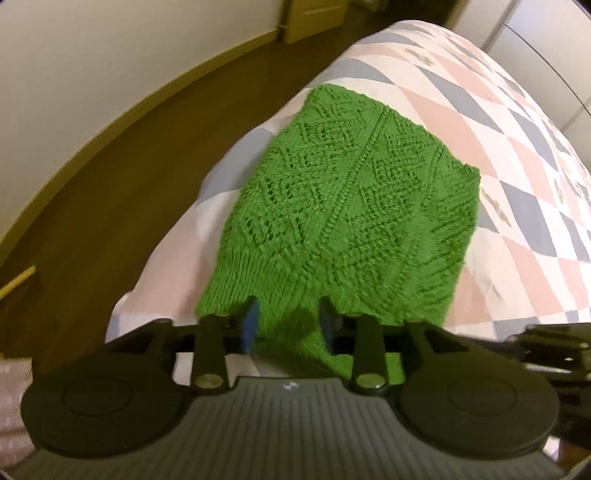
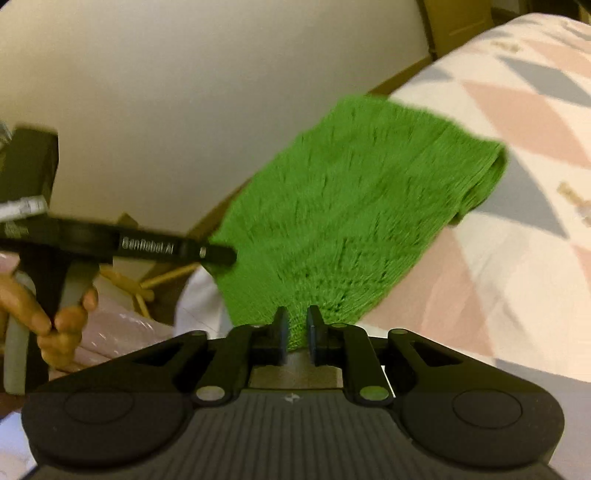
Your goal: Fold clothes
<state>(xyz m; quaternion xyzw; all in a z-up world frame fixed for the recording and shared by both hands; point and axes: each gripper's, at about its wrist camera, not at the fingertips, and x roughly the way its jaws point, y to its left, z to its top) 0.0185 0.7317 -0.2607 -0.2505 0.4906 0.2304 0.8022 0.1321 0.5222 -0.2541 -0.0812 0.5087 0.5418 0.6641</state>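
A green knit garment (image 1: pixel 351 203) lies folded on a bed with a pink, grey and white patterned quilt (image 1: pixel 498 147), close to the bed's left edge. My left gripper (image 1: pixel 289 321) is shut on the garment's near edge, with bunched knit filling the gap between its blue pads. In the right wrist view the green knit garment (image 2: pixel 351 206) is blurred. There my right gripper (image 2: pixel 298 332) is shut on the near hem, its jaws nearly together. The left gripper (image 2: pixel 221 254) reaches in from the left to the garment's corner, held by a person's hand (image 2: pixel 55 321).
Brown floor (image 1: pixel 110 184) and a white wall (image 1: pixel 92 55) run along the bed's left side. A wooden cabinet (image 1: pixel 314 18) stands at the far end. Light wooden sticks (image 2: pixel 147 288) and a pale pink bundle (image 2: pixel 110 332) sit low beside the bed. The quilt (image 2: pixel 498 240) extends to the right.
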